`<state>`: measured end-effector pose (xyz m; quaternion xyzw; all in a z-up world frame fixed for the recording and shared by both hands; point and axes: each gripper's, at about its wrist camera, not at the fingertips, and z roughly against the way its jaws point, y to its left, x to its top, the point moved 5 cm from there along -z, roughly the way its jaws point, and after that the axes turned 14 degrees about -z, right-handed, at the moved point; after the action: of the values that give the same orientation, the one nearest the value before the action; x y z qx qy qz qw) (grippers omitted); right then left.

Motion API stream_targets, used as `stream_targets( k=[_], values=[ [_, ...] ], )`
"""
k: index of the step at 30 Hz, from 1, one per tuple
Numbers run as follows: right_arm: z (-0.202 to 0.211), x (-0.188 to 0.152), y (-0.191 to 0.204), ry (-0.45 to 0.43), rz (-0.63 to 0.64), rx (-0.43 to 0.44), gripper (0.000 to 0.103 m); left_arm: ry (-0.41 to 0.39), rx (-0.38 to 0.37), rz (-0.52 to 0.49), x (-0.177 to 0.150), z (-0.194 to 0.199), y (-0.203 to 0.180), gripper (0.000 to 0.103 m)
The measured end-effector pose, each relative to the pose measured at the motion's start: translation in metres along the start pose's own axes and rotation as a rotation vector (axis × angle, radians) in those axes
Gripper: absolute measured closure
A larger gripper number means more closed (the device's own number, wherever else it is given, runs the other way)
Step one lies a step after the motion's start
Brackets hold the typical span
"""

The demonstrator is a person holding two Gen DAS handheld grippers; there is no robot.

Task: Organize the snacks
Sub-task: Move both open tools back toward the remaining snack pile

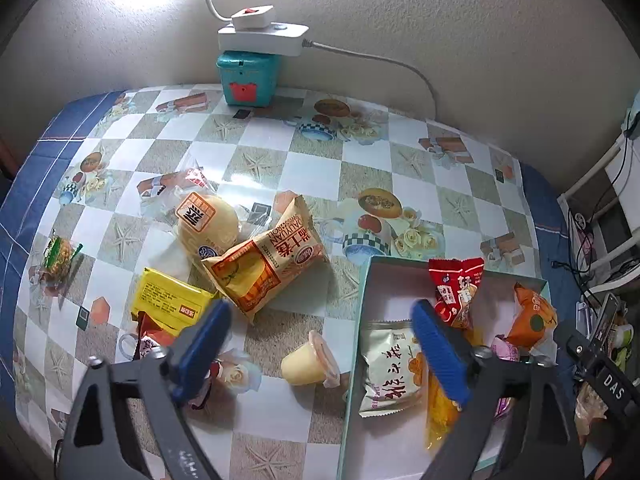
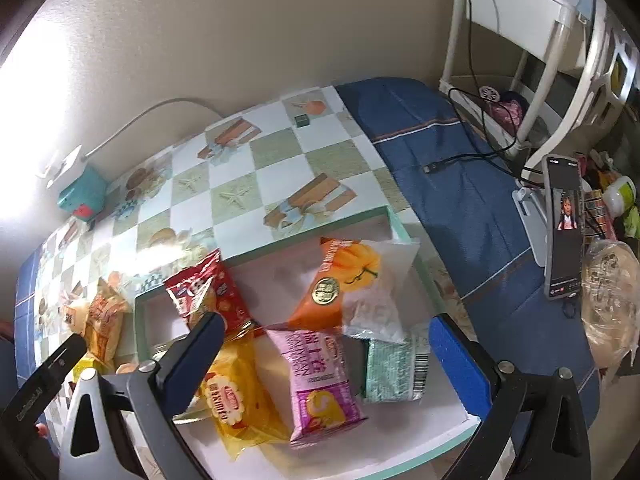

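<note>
Roughly half done: several packets lie inside the box (image 1: 362, 280) at the table's right edge; the orange bun packet (image 1: 268, 268), yellow packet (image 1: 168, 296) and jelly cup (image 1: 308, 364) remain outside. Left gripper (image 1: 320, 332) and right gripper (image 2: 324, 344) gape wide, empty.

You see table (image 1: 280, 152) cloth checked white and beige, starfish and fruit prints, blue border. Tray (image 2: 394, 220) mint-green rim, white inside. In it: red packet (image 2: 208, 288), orange packet (image 2: 324, 292), pink packet (image 2: 320, 376), yellow packet (image 2: 236, 392), pale green packet (image 2: 392, 368). On cloth: orange-and-cream bag (image 1: 268, 264), yellow pack (image 1: 168, 296), pale yellow jelly cup (image 1: 308, 364). Teal box (image 1: 248, 76) with red patch. Your tongs' pads (image 1: 440, 352) blue.
</note>
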<state>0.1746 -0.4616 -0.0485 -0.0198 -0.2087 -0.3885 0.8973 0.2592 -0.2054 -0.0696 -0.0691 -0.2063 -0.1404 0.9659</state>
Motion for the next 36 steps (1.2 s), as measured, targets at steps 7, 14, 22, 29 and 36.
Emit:
stream_targets(
  k=[7,14,22,29,36],
  values=[
    [0.007,-0.005,0.003,-0.005,-0.004,0.013,0.0,-0.026,0.015,-0.003,-0.001,0.005,0.005,0.003],
    [0.019,-0.011,0.011,-0.03,-0.005,0.028,0.0,-0.023,-0.01,-0.011,-0.006,0.012,0.011,0.003],
    [0.039,-0.024,0.04,-0.077,0.021,0.096,0.0,-0.032,0.037,-0.044,-0.009,0.03,0.038,0.003],
    [0.036,-0.041,0.066,-0.055,0.066,0.082,0.0,-0.043,0.112,-0.04,-0.013,0.046,0.087,0.003],
    [0.031,-0.065,0.095,-0.017,0.109,0.087,0.0,-0.046,0.146,0.08,-0.025,0.057,0.152,0.003]
  ],
)
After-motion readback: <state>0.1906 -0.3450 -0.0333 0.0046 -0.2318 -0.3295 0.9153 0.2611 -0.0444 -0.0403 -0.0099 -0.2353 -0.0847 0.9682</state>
